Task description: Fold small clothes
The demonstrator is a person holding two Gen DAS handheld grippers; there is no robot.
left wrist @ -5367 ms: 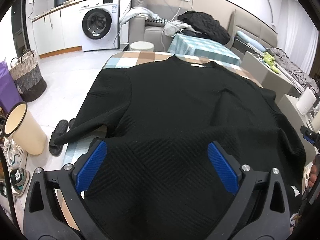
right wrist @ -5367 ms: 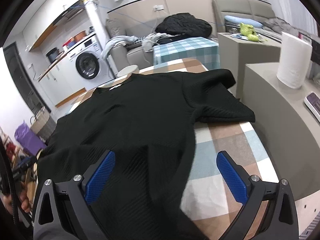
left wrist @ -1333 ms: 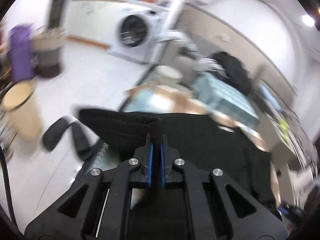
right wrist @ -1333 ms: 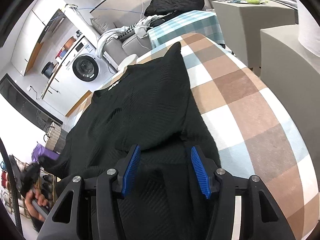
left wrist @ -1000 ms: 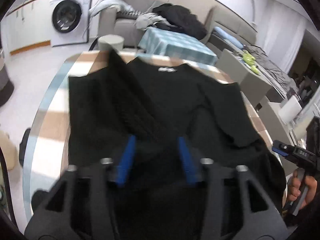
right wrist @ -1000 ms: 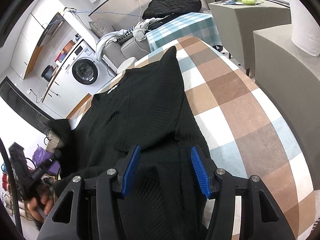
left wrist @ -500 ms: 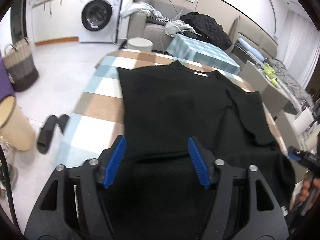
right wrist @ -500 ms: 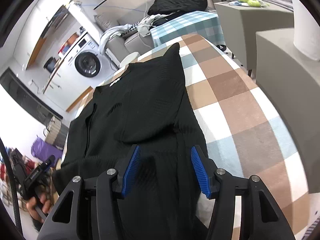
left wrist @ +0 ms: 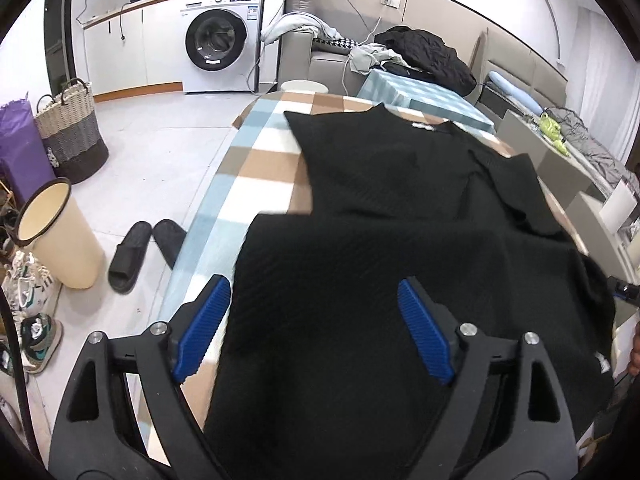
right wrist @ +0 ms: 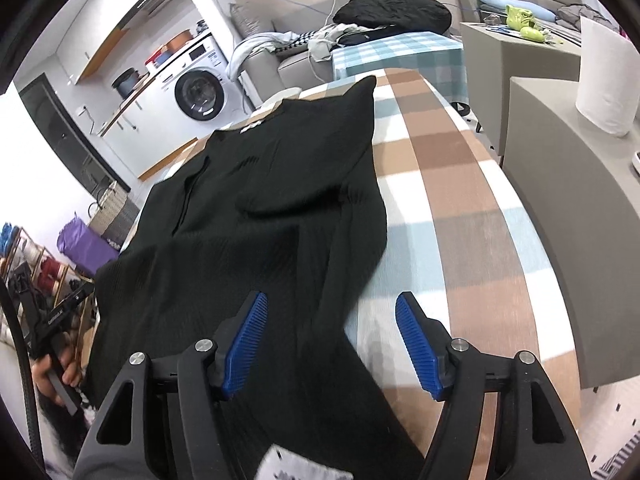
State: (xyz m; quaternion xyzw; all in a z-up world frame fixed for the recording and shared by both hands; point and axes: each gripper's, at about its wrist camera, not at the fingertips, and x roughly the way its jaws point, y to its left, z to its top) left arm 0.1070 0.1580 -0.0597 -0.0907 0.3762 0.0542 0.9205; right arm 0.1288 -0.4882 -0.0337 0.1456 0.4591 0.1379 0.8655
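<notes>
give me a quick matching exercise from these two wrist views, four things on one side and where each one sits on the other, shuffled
Things:
1. black sweater
2. pair of black slippers
3. paper towel roll
4. black jacket

Places:
A. on the floor beside the checked table
B. upright on the grey counter
C. spread on the checked tablecloth, sleeves folded in
D. heaped at the far end of the teal checked table, near the sofa

Pairs: 1-C, 2-A, 3-B, 4-D
</notes>
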